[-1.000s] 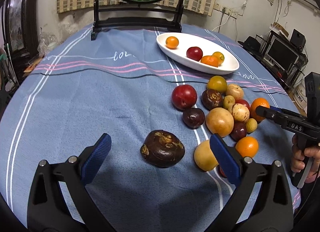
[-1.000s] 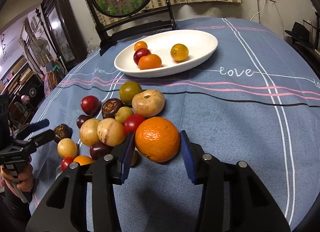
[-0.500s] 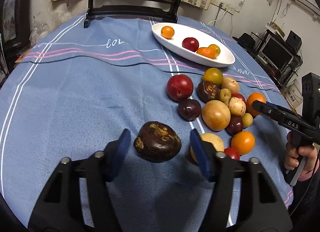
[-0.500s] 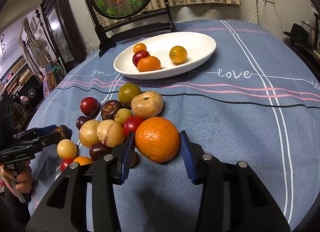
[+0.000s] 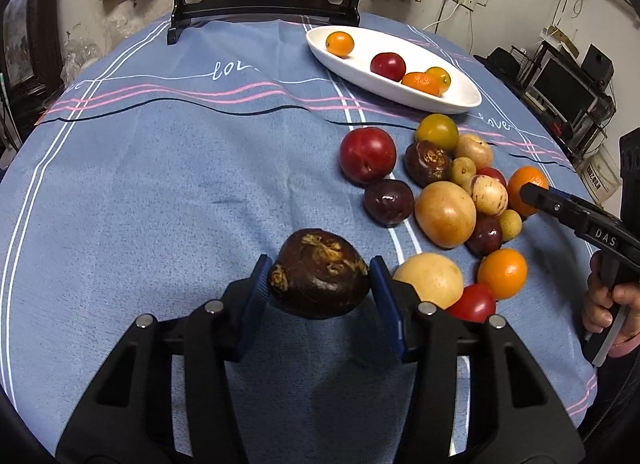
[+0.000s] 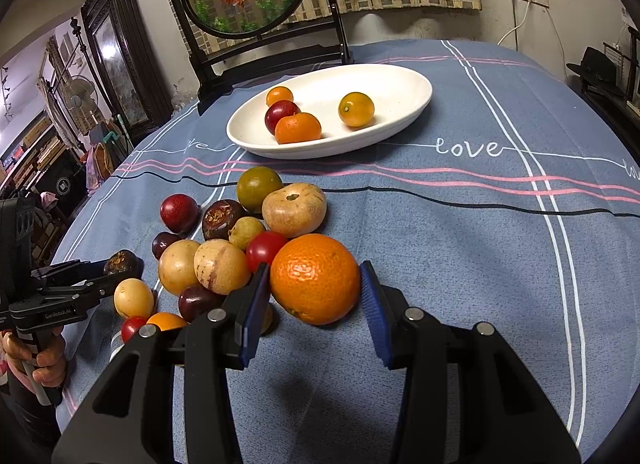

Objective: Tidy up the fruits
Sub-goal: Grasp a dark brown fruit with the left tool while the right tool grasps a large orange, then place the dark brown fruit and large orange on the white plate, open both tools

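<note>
The left claw (image 5: 319, 287) is closing on the dark brown fruit (image 5: 319, 273) at lower centre of its view, long axis spanning the pads, while the right claw (image 6: 314, 306) stands clamped on the large orange (image 6: 315, 278), the white dish (image 6: 404, 126) lying beyond toward the upper frame.

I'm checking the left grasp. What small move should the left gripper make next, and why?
Probably finish closing: the left gripper straddles the dark brown fruit, its jaws closing with the pads at the fruit's sides. Then lift toward the white dish.
</note>
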`<control>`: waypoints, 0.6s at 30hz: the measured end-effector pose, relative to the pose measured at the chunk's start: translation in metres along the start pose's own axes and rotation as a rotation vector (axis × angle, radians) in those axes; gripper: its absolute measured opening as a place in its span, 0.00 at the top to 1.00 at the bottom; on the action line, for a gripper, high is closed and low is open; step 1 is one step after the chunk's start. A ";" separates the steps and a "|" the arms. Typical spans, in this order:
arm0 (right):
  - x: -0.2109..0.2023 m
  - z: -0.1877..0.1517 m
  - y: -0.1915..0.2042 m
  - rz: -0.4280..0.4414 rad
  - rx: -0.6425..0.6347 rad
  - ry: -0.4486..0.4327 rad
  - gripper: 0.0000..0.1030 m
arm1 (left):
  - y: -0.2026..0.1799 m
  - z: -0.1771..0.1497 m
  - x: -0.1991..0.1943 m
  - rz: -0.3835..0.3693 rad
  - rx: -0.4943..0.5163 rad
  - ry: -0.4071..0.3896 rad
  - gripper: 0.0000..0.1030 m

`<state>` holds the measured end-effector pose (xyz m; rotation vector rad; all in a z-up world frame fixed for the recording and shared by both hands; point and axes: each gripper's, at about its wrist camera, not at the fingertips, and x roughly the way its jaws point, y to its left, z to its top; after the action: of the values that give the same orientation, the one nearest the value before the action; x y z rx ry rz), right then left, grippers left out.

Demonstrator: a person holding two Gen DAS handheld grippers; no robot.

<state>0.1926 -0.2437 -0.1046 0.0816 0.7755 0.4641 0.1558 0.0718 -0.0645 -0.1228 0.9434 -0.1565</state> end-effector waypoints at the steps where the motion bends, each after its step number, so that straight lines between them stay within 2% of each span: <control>1: 0.000 0.000 0.000 0.000 0.000 -0.001 0.56 | 0.000 0.000 0.000 0.004 0.003 0.000 0.51; 7: -0.001 0.000 0.000 -0.001 0.000 -0.004 0.56 | -0.001 0.000 -0.002 0.010 0.006 -0.004 0.53; 14: -0.003 0.001 -0.001 0.006 0.002 -0.011 0.56 | 0.000 0.003 -0.010 -0.039 -0.005 -0.035 0.53; 18: -0.010 0.008 -0.004 0.022 0.005 -0.049 0.56 | -0.002 0.030 -0.017 -0.082 0.016 -0.030 0.53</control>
<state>0.1938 -0.2509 -0.0929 0.1061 0.7285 0.4788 0.1701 0.0738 -0.0336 -0.1484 0.9073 -0.2371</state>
